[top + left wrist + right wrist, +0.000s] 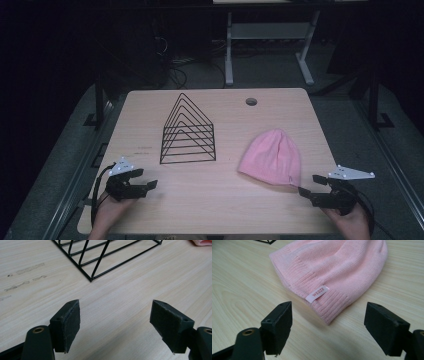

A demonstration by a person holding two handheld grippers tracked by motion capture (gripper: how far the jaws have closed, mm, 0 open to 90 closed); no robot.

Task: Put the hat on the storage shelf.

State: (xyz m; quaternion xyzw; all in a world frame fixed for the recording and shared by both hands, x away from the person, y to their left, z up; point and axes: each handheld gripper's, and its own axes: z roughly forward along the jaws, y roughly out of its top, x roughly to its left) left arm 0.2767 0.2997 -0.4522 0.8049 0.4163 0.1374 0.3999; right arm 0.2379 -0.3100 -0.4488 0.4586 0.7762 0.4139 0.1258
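Bare table (210, 190) between grippers; wire rack (188, 131) (apparently empty) blocks the middle.

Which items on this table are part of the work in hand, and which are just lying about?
In play:
- pink knitted beanie, just ahead of the open right tongs
- black wire triangular rack, ahead of the open left tongs

Lying about:
- nothing else lies on the light wooden table

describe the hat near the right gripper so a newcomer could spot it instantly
Start at the light wooden table and look to its right half, just ahead of the right gripper, whose fingers stand open. There lies a pink knit beanie, flat, with a ribbed brim and a small white tag. Its neighbour, the black wire rack, is rigid and triangular; the beanie is soft and pink.
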